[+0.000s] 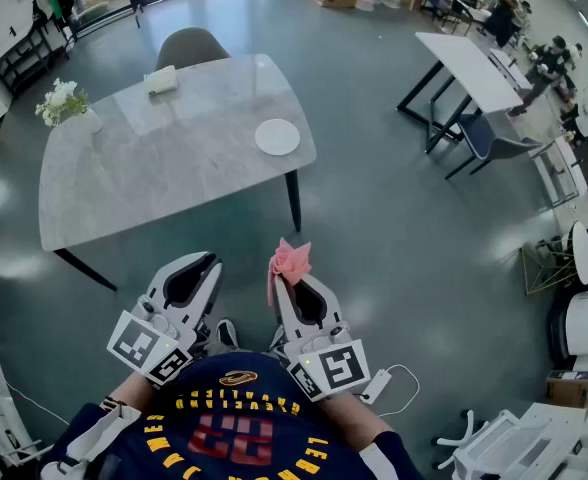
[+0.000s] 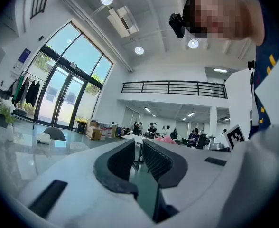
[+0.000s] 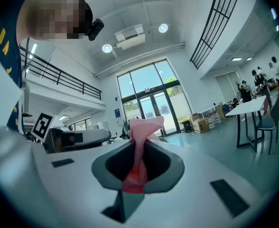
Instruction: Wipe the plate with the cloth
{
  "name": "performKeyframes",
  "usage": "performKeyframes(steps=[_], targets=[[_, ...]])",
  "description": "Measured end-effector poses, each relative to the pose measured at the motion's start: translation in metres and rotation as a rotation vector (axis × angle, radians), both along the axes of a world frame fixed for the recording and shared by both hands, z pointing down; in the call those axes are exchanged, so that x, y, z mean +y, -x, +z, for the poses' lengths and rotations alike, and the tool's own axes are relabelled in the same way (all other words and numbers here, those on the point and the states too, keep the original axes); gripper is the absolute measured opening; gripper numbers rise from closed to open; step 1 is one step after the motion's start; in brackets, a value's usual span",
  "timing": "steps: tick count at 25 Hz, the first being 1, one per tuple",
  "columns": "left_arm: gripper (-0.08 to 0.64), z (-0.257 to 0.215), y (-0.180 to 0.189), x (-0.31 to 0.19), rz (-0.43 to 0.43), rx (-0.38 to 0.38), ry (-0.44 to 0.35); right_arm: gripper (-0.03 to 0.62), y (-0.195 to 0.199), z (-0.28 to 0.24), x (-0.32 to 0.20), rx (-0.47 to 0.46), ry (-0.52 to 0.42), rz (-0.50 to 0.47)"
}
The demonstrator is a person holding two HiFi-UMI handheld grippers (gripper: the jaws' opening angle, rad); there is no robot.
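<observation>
The right tongs [image 3: 140, 148] are clamped on a pink, open-weave cloth [image 3: 143, 127]. It is pinched near its middle, so a crumpled tuft stands up past the tips and a short tail hangs back between the jaws. The left tongs [image 2: 138, 148] carry nothing, and only a narrow slit shows between their ribbed pads.

Both tongs are held low in front of the person, over the grey floor and well apart from the grey marble-look surface with rounded corners [image 1: 174, 163]. The small round white plate [image 1: 277, 136] lies flat by the surface's right edge, close to its near right corner, with nothing on it or touching it.

The cloth looks light, limp and a little stretchy, so it will probably fold under pressure rather than push back. The free tuft beyond the tips is the part to press onto the plate. The grip seems deep enough not to slip.

The plate looks glazed, hard, smooth and breakable, and is likely to skate on the polished surface once it is rubbed. This close to the edge, that is a risk. The left tongs would do best to steady it at the rim on the side toward the edge, with a light pinch or a press from above.
</observation>
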State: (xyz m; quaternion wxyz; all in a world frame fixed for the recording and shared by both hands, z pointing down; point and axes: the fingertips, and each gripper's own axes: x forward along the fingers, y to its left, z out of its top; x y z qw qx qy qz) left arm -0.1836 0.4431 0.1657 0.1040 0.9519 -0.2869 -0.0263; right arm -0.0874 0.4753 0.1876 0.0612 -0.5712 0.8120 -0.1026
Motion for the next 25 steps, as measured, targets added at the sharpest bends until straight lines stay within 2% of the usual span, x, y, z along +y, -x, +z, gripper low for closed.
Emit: performKeyframes(steps=[12, 19, 25], targets=[[0.054, -0.003, -0.026, 0.004, -0.019, -0.011, -0.012, 0.040, -0.024, 0.003, -0.002, -0.024, 0.018, -0.040], [0.054, -0.009, -0.056, 0.019, -0.046, -0.018, -0.038, 0.040, -0.056, 0.000, 0.008, -0.045, 0.009, -0.067], [0.054, -0.005, -0.075, 0.024, -0.062, -0.033, -0.018, 0.040, -0.071, 0.004, 0.007, -0.050, 0.035, -0.108]])
